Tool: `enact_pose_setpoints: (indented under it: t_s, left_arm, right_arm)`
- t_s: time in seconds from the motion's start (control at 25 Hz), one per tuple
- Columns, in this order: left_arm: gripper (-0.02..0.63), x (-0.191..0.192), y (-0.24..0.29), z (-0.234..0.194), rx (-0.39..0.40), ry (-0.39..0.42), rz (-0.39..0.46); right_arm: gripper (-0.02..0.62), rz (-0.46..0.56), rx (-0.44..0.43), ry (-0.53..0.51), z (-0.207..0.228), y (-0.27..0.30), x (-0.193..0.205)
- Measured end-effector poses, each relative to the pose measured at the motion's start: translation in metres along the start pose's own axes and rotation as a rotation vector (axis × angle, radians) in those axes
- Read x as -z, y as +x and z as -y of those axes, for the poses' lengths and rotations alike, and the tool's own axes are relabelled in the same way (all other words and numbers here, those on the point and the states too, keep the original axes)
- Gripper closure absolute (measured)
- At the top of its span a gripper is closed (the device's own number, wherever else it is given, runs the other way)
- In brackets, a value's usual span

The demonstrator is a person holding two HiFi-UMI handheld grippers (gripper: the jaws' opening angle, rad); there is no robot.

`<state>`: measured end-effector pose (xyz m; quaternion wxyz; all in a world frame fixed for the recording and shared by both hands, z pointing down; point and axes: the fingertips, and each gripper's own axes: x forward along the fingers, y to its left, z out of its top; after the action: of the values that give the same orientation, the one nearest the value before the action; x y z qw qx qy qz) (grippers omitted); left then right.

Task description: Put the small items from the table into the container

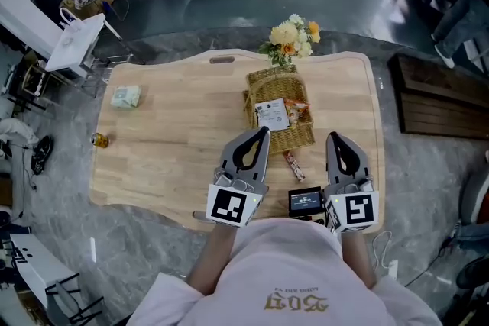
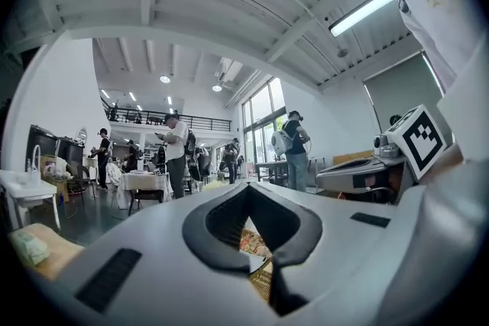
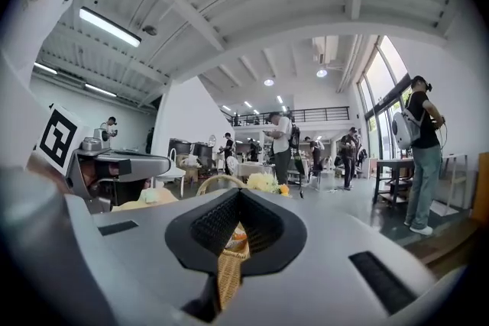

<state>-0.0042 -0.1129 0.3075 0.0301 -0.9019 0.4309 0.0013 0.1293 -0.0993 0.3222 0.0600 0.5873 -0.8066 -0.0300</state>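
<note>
Wicker basket (image 1: 296, 140) sits woven, oval; left claw (image 1: 264, 133) and right claw (image 1: 333, 137) pinched together.

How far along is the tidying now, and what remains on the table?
Done: a white packet and an orange snack lie in the wicker basket. In hand: nothing; the left tongs and right tongs are shut and empty. Left: the green packet, a small item near the edge of the table and a snack bar beside the basket.

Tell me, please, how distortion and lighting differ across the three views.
Head view: evenly lit and sharp across the wooden table. Left gripper view: strong fisheye, black corners, tube light blooming. Right gripper view: same fisheye, windows overexposed.
</note>
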Motion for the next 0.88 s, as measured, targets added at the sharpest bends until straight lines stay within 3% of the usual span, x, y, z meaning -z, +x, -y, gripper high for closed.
enact_pose_setpoints:
  t_s: [0.24,0.52,0.88]
  left_arm:
    - [0.611,0.001,-0.003,0.002,-0.013,0.031,-0.006]
    - [0.611,0.001,-0.003,-0.004,-0.034,-0.014,0.018]
    - [0.611,0.007,-0.003,-0.002,0.009,0.001,0.061]
  right_arm:
    - [0.574,-0.018,0.045,0.023,0.014,-0.004,0.01]
    - [0.575,-0.004,0.018,0.086,0.013,-0.007,0.012]
    - [0.574,-0.056,0.019,0.093,0.013,-0.007,0.035]
